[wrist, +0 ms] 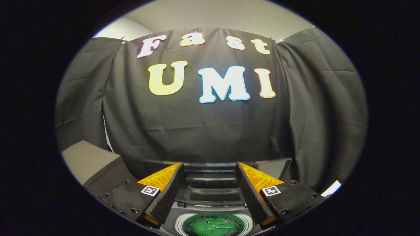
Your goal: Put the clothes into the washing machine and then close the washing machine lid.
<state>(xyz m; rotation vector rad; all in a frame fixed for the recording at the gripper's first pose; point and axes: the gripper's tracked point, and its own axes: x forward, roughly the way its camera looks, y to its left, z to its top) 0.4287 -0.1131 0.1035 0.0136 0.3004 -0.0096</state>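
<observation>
Two spread, empty jaws above washing machine (210,196); green clothes (212,226) inside.

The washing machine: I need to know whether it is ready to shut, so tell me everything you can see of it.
The washing machine sits below the open gripper, seen between its spread fingers. Its round drum opening has a pale rim and holds something green, likely the clothes. Beyond the opening lies a dark recessed panel; the lid seems raised at the back, against the black cloth. Nothing touches the machine.

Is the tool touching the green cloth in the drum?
Apart. Gripper view: the open tool holds nothing, and the cloth lies below in the washer drum.
</observation>
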